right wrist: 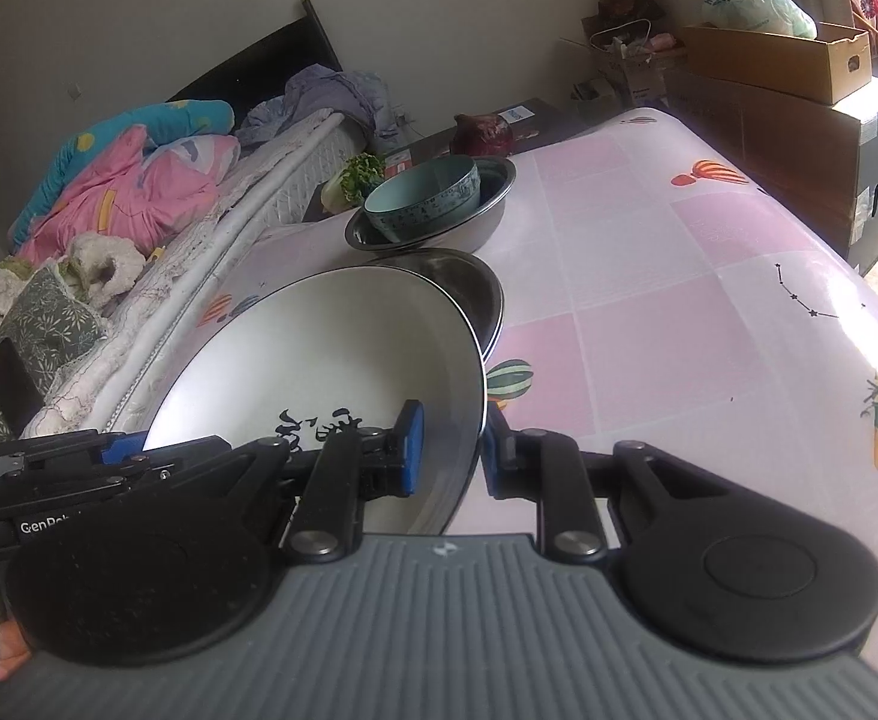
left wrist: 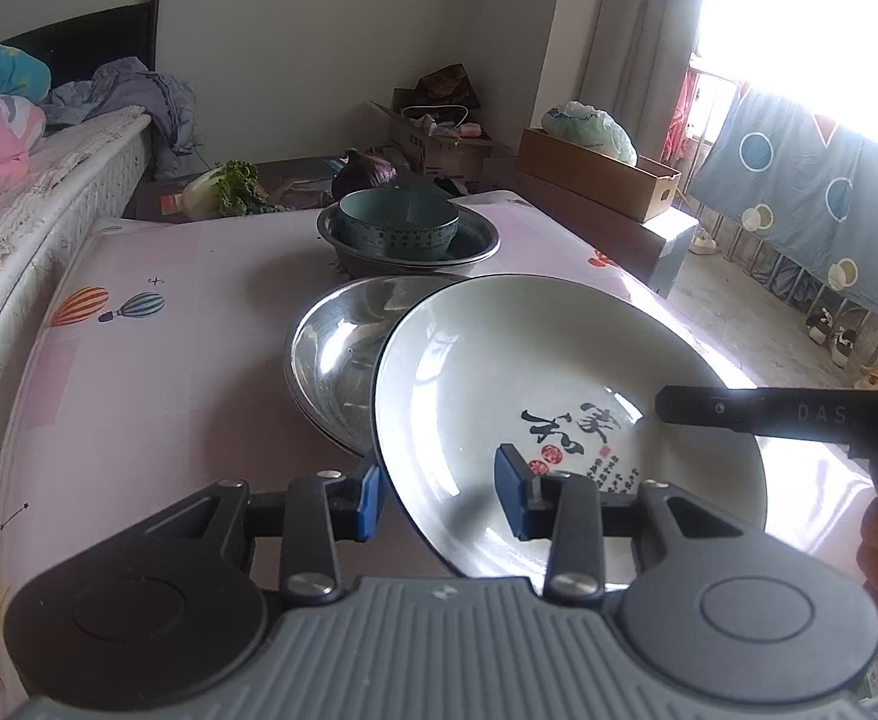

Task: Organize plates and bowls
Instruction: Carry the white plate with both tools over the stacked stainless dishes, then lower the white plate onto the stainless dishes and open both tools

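Steel basin (left wrist: pixel 331 360) and stacked bowl (left wrist: pixel 397 222) blocked the centre line; tablecloth (right wrist: pixel 679 300) (right side) lay clear.

Bowl (left wrist: pixel 399 223) in far basin (left wrist: pixel 475 247); plate (left wrist: pixel 559 360) over near basin (left wrist: pixel 331 360), on table (left wrist: pixel 169 390).

1. One white plate (left wrist: pixel 559 372) with a dark rim and black calligraphy painted inside.
2. At least two steel basins: one nearer (left wrist: pixel 343 354), shallow and partly hidden behind the plate, and one farther back (left wrist: pixel 475 240). In the right wrist view the nearer one shows a doubled rim, so it may be two stacked; this cannot be told for sure.
3. One teal bowl (left wrist: pixel 400 222), sitting inside the farther basin.
4. Two grippers: the left gripper (left wrist: pixel 439 495) and the right gripper (right wrist: pixel 448 450), each with two blue-padded fingers.
5. One table (left wrist: pixel 169 360), covered in a pink patterned cloth.
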Demonstrator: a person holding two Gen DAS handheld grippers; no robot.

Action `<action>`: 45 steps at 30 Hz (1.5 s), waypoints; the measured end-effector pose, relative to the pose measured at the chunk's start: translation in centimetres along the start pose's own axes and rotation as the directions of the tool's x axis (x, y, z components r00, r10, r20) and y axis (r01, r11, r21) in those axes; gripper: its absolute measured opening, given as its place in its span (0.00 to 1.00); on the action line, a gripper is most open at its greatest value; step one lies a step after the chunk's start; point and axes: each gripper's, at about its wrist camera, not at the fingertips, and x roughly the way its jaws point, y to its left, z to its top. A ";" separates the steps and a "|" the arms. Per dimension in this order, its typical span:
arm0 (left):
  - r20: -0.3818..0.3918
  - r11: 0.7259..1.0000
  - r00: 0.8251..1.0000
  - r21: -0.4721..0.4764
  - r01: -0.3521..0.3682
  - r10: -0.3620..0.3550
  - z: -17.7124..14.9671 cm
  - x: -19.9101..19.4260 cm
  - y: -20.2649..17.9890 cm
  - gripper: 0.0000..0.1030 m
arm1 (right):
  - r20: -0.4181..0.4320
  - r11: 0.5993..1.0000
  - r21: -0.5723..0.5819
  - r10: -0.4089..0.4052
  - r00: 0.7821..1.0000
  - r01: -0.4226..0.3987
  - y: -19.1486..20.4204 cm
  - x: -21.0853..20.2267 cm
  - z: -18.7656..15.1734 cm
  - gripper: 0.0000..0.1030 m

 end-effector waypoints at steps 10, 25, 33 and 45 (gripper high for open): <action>-0.055 0.999 0.998 -0.023 -0.029 0.028 3.3 5.0 2.7 0.38 | -0.086 1.000 0.001 -0.014 0.996 0.014 -0.5 7.4 4.3 0.20; -0.086 0.999 0.996 -0.029 -0.031 0.028 3.7 6.8 3.6 0.40 | -0.096 0.997 -0.062 -0.051 0.994 0.045 0.0 10.2 6.2 0.30; -0.062 0.998 0.998 -0.060 -0.027 0.024 3.9 5.7 3.9 0.49 | -0.085 0.995 -0.084 -0.068 0.994 0.061 0.3 10.5 6.3 0.43; 0.004 0.994 0.994 -0.017 -0.108 0.108 4.0 3.5 3.5 0.68 | -0.075 0.997 -0.059 -0.063 0.995 0.059 0.5 9.4 5.8 0.48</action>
